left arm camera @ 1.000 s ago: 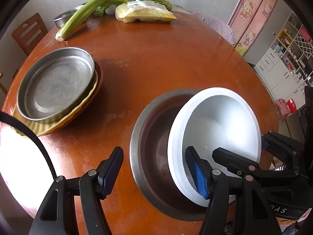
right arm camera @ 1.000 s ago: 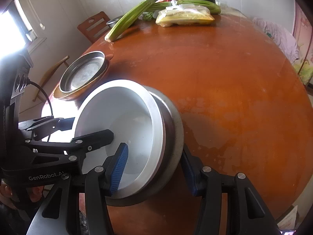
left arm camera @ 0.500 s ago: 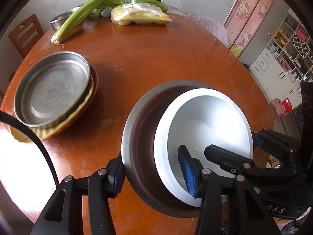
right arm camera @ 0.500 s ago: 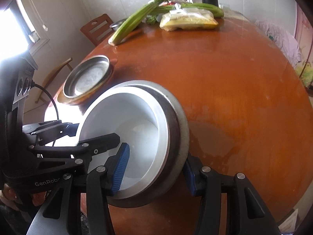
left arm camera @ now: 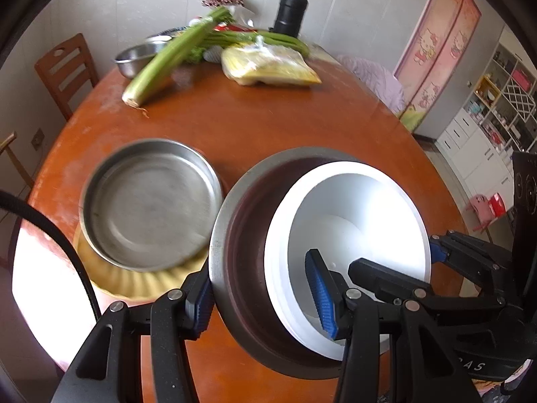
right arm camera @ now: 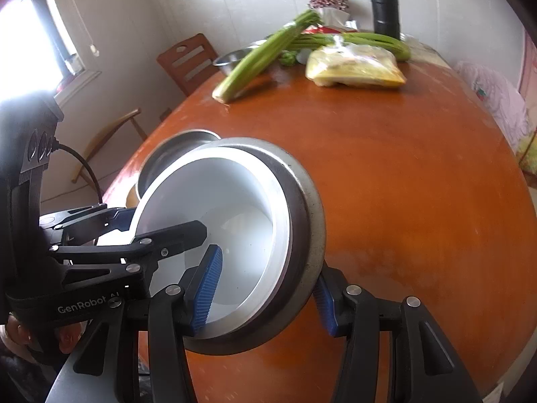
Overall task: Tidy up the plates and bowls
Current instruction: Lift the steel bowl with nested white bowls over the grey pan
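While the white bowl (left arm camera: 355,221) sits nested inside the steel bowl (left arm camera: 248,235) at the lower centre of both frames, the left hand-held gripper (left arm camera: 261,299) is clamped on the steel bowl's left rim, one pad outside, one inside. The right hand-held gripper (right arm camera: 268,288) grips the opposite rim likewise. A steel pan (left arm camera: 147,201) rests on a yellow plate (left arm camera: 134,282), centre left on the tabletop (left arm camera: 268,121).

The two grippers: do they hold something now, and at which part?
Yes. The left gripper and the right gripper each clamp the rims of the white bowl nested in the steel bowl, on opposite sides.
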Motion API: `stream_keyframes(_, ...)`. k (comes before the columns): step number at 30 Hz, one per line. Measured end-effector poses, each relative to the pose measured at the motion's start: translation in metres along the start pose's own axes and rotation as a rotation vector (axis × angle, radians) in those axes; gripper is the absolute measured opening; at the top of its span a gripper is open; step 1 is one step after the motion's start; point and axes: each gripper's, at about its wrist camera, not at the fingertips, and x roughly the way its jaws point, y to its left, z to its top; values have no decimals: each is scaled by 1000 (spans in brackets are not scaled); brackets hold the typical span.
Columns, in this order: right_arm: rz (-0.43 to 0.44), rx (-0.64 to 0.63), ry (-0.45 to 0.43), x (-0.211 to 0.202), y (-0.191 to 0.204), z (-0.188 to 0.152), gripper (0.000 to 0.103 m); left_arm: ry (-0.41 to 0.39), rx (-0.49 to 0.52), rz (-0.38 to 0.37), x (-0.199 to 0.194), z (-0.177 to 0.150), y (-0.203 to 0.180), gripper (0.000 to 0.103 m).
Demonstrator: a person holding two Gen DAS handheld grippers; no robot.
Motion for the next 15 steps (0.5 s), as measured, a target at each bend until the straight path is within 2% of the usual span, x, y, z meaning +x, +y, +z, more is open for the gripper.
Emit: stream_keyframes(15, 54, -90, 12, 49, 55, 75, 54, -44, -103, 49, -15, 35, 84, 50)
